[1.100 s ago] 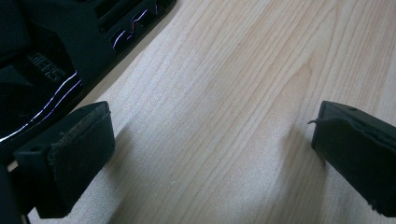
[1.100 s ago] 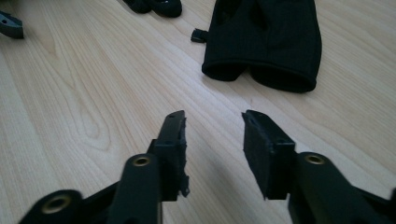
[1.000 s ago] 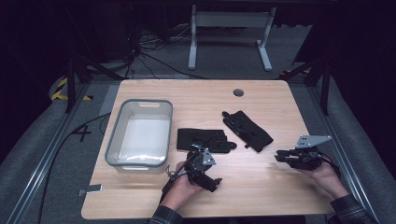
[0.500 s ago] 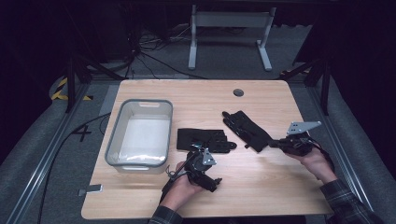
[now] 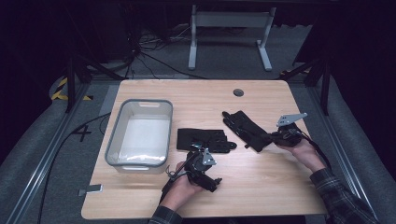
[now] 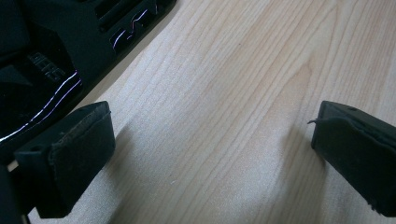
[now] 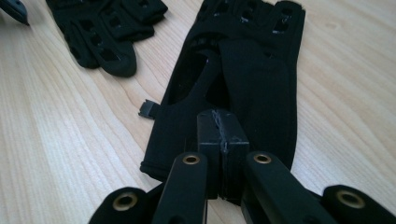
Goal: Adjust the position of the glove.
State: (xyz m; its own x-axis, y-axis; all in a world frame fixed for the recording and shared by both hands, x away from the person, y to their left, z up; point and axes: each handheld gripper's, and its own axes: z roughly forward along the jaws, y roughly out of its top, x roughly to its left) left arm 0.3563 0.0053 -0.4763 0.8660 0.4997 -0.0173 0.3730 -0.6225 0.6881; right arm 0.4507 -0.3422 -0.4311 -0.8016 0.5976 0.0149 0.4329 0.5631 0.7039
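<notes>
Grey plastic bin (image 5: pixel 140 135) stands on the wooden table (image 5: pixel 261 186) with nothing visible inside. Beside it lies one black glove (image 5: pixel 205 139). The right gripper (image 7: pixel 222 130), jaws pressed together, is over the cuff of the second glove (image 7: pixel 252 79). The left gripper (image 6: pixel 210 154) rests with jaws spread apart.

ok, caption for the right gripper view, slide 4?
Right gripper, jaws shut, over the cuff of a black fingerless fabric glove on the light wooden table.
</notes>
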